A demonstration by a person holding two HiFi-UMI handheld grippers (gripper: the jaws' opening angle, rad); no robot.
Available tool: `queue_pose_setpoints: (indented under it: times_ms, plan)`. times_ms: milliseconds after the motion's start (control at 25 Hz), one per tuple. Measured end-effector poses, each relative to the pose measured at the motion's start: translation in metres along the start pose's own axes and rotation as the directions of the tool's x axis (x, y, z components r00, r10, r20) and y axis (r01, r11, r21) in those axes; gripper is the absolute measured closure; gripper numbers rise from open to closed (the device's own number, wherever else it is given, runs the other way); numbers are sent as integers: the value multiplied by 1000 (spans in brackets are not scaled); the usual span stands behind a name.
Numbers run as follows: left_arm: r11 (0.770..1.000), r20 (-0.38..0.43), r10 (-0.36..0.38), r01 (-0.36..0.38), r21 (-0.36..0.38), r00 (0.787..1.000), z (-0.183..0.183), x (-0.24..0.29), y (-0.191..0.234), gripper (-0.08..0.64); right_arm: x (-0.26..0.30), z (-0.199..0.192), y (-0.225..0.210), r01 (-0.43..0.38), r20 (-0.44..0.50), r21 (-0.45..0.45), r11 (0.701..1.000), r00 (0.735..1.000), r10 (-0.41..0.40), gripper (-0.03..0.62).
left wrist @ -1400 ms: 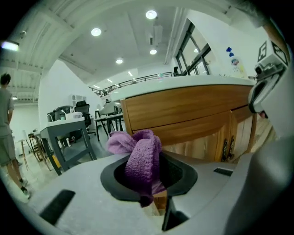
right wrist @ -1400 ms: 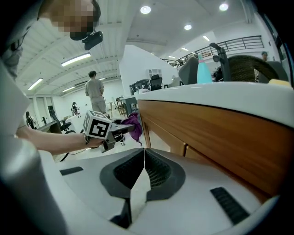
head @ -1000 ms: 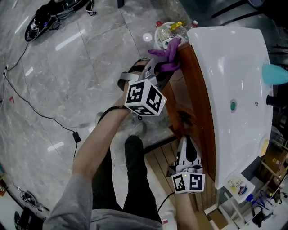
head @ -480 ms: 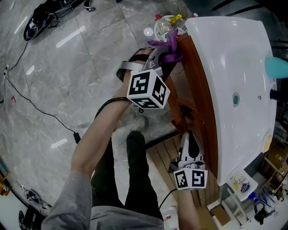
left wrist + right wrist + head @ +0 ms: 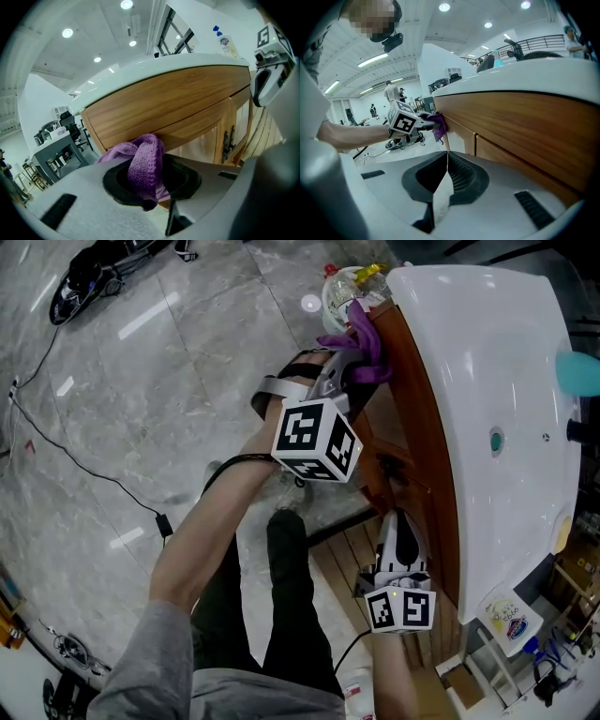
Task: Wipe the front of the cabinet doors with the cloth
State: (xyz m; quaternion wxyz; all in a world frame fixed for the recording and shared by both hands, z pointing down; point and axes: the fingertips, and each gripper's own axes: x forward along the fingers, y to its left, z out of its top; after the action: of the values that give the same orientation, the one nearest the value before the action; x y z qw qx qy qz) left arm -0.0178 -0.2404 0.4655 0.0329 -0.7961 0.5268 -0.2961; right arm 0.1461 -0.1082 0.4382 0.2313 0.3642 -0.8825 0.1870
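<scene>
Right, in the head view the left gripper (image 5: 349, 371) has the purple cloth (image 5: 364, 338) against the wooden cabinet front (image 5: 412, 437) at its far end, just under the white basin top (image 5: 487, 371). The right gripper (image 5: 398, 526) hangs by the near end of the same front. I cannot tell whether it touches the wood.

In the left gripper view the jaws are clamped on the cloth, with a bunched fold standing up between them and meeting the wood near the cabinet's left corner. The door panels run off to the right, and a dark fitting (image 5: 227, 140) sits on one door edge.

In the right gripper view the jaws are closed together with nothing between them. The cloth shows far off to the left, at the cabinet corner.

I take this for a wiping pass at the far corner. Only a small bunch of cloth makes contact, so I'd make narrow, overlapping strokes with even pressure and tilt the gripper so fabric, not jaw plastic, meets the wood. I'd slow at the fitting so the fold doesn't snag, and hold the right gripper clear of the path.
</scene>
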Motion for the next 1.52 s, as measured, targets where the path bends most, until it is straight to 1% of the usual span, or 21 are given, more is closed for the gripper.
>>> queue_pose_setpoints:
  times_ms: [280, 520, 800, 1080, 1360, 1520]
  plan:
    - [999, 20, -42, 42, 5, 999, 11, -4, -25, 460, -5, -3, 2, 8, 5, 8, 1000, 1000, -8, 581]
    - [997, 39, -75, 75, -5, 996, 20, -6, -46, 460, -13, -13, 1, 18, 4, 17, 1000, 1000, -18, 581]
    - [991, 60, -136, 135, 11, 989, 34, -11, -78, 460, -20, -20, -6, 46, 4, 36, 998, 999, -46, 581]
    - [977, 78, -211, 209, 34, 974, 49, -16, -115, 460, -26, -23, -7, 64, 16, 50, 997, 998, -65, 581]
    - [956, 93, -290, 286, 61, 952, 61, -20, -148, 460, -34, -26, -7, 87, 24, 66, 994, 996, -89, 581]
    - [946, 101, -323, 317, 70, 941, 68, -22, -167, 460, -40, -28, -11, 101, 29, 75, 992, 994, -104, 581]
